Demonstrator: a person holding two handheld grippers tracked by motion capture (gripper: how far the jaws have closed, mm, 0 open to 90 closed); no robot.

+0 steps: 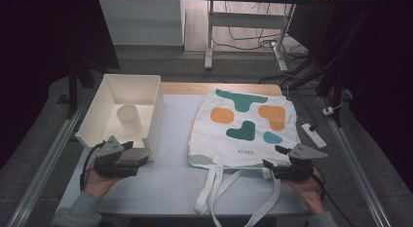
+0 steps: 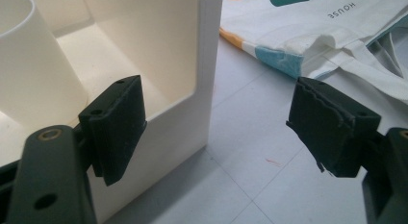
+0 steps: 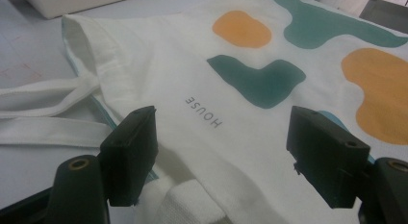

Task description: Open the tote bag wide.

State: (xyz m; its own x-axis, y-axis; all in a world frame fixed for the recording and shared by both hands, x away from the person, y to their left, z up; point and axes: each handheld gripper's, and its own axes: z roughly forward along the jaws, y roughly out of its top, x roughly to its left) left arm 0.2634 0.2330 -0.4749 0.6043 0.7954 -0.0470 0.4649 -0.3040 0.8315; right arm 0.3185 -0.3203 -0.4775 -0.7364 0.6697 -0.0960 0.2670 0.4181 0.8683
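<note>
Tote bag (image 1: pixel 243 122) — beside white bin (image 1: pixel 97 110)

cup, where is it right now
In the high view the cup stands upright inside the white bin at the table's left, just beyond the left gripper and left of the tote bag.

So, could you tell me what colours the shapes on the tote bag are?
Orange and dark teal blobs, plus a light blue one, on the white tote bag; clearest in the high view.

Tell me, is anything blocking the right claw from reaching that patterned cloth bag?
Nothing visible does. The right claw is open and already at the bag's near edge, by its handles. The white bin with the cup sits off to the left.
</note>
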